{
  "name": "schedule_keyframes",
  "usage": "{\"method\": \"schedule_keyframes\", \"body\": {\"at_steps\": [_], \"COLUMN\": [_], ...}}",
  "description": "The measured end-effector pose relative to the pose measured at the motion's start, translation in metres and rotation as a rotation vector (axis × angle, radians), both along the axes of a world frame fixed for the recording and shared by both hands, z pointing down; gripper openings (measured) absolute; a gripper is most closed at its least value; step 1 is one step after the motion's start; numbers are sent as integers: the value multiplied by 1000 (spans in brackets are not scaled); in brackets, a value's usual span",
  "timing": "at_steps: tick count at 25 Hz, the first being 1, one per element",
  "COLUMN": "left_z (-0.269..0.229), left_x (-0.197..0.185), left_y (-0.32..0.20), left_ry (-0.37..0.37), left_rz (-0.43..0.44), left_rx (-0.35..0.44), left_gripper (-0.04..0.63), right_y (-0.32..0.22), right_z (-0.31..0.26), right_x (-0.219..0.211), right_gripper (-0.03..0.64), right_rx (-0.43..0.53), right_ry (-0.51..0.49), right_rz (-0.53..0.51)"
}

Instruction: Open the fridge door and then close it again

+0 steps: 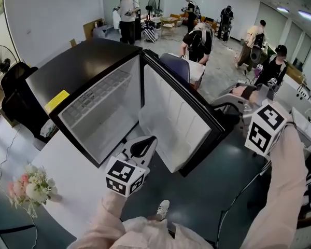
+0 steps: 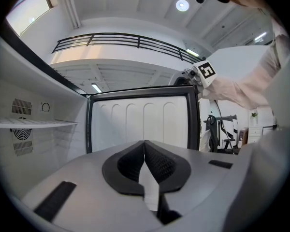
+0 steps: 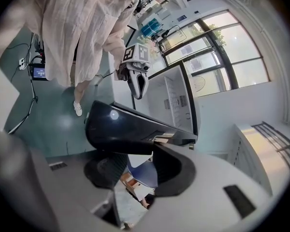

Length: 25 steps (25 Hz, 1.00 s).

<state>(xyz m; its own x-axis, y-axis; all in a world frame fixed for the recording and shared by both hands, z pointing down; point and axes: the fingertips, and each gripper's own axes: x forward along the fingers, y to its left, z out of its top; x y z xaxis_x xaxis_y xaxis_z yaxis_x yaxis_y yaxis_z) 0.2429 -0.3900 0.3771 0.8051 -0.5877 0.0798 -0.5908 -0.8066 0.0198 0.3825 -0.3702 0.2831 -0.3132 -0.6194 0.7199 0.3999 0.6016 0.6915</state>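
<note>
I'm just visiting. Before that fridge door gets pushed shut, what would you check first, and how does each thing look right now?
1. Fridge door swung wide open: ok.
2. Right gripper at the door's black edge: ok. Its jaws are apart; whether they hold the door, cannot tell.
3. Left gripper out of the door's swing: not ok. It hangs in front of the open fridge.
4. Left gripper empty: ok, jaws together on nothing.
5. Nothing sticking out of the fridge: ok, the shelf looks bare.
6. People out of the way: ok, they stand far across the room.
</note>
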Motion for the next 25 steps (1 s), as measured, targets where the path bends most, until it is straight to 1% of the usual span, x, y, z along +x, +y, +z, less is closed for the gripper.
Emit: {"method": "schedule_keyframes", "body": {"at_steps": [13, 21, 25], "left_z": [-4, -3, 4], "left_x": [-65, -96, -118], "left_y": [36, 65, 78], "left_ry": [0, -36, -37], "left_rz": [-48, -60, -87], "left_rx": [1, 15, 4], "left_gripper": [11, 11, 11], "right_y": [15, 18, 18], "right_z": [-1, 0, 1], "right_x": [-38, -57, -71], "right_gripper": [155, 153, 152], "right_rx": [20, 41, 45], "right_ry": [-8, 28, 16], "right_rz": [93, 148, 169]}}
